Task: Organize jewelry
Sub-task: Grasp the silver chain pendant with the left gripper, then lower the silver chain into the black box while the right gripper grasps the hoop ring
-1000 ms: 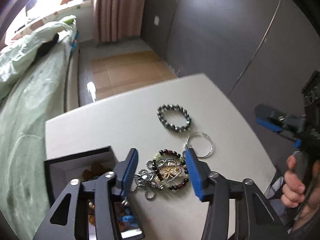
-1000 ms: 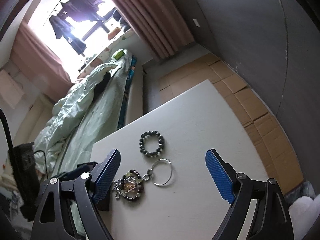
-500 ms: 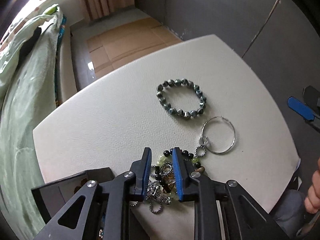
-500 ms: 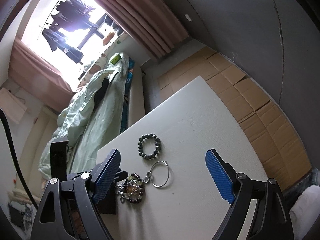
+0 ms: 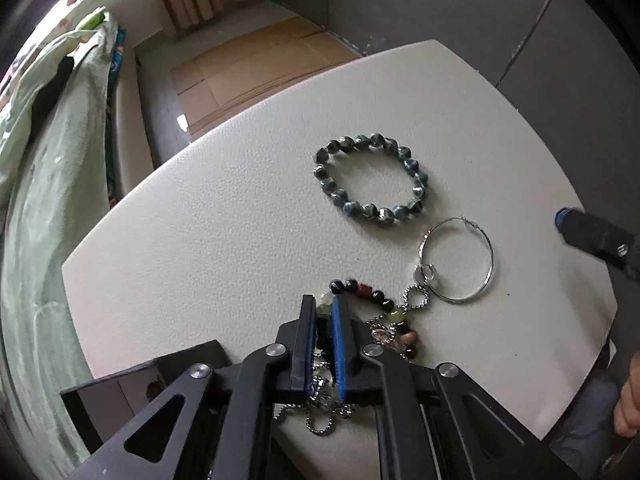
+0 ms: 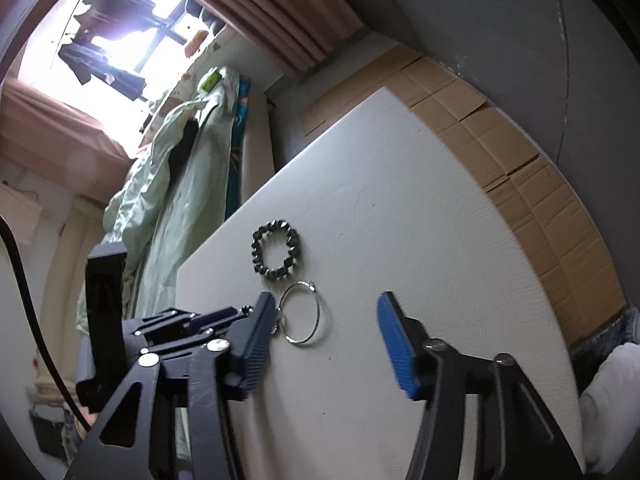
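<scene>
- Jewelry tangle [image 5: 384, 312]: mixed beads, chain and a charm lying on the white table [image 5: 224, 216], near its front edge. Left gripper [image 5: 323, 312] comes down on it from above; its blue pads have just been closing and now pinch the tangle's left part, beads and chain showing between them.
- The rest of the tangle trails right from the pads, a chain loop hanging out below them toward the table edge. Long axis of the pile runs roughly left-right across the left wrist view.
- Silver hoop [image 5: 460, 260]: just right of the tangle and beyond it, touching or hooked to its twisted link; cannot tell which. Judgement: if hooked, a lift would drag the hoop along.
- Dark faceted bead bracelet [image 5: 370, 178]: beyond the tangle, apart from it, just short of the hoop's far rim.
- Dark open box [image 5: 132, 376]: just left of the tangle, at the table's near-left corner, close beside the left gripper. Likely drop spot, so a short carry leftward.
- Right gripper [image 6: 326, 332]: right of the tangle, jaws have just been closing but are still wide apart, nothing between the pads; only bare table and the hoop's edge lie ahead of it. Its tip shows at the right edge of the left wrist view.
- Left hand is the nearer one and has the tangle; right is nearer to the hoop.
- Green bedding [image 5: 48, 152] beyond the table's left side.
</scene>
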`<state>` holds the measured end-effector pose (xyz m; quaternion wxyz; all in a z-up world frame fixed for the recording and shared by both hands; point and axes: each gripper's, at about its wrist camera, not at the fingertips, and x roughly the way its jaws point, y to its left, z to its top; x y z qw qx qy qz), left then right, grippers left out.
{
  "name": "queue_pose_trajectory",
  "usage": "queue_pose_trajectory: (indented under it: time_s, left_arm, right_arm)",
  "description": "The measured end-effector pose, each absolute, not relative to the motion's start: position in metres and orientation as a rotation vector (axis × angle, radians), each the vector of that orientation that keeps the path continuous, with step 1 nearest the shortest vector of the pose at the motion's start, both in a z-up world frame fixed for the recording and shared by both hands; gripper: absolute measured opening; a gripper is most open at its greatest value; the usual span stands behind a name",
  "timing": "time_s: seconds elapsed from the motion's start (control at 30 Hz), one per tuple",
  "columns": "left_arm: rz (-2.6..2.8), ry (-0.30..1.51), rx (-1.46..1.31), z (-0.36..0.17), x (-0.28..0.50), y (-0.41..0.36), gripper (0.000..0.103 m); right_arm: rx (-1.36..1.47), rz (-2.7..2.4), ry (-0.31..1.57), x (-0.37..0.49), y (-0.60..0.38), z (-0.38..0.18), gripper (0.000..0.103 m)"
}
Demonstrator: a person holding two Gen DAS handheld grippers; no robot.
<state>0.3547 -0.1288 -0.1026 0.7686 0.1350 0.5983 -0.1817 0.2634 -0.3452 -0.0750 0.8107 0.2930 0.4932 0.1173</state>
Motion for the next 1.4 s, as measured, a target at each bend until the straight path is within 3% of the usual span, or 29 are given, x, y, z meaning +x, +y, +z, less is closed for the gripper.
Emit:
queue_pose_trajectory:
  time_s: [0.07,0.17,0.73,0.97,1.4]
  left_arm:
    - [-0.413,1.292,0.263,-0.099,0.355,-0.126,0.008]
    - [-0.419,1.264,0.215,-0.089,0.355,-0.119,0.008]
    - [-0.444,1.126,0.100,-0.019,0.333,-0.085,0.008]
    - [-0.458,1.079,0.061,0.006,0.327,-0.072,0.008]
    - [-0.434,0.993,0.062,0.049,0.312,-0.056,0.008]
  right_arm:
    - [0.608,0.258,1.068,0.266,-0.340,-0.077,0.037]
    - [0.579,0.266,1.085,0.270,-0.331,-0.080,0.034]
    - [0.249,0.151,1.153,0.289,-0.278,-0.090,0.025]
    - [0.057,0.073,1.136,0.287,-0.264,-0.087,0.006]
    - [0.328,0.267,1.042,0.268,-0.282,-0.058,0.004]
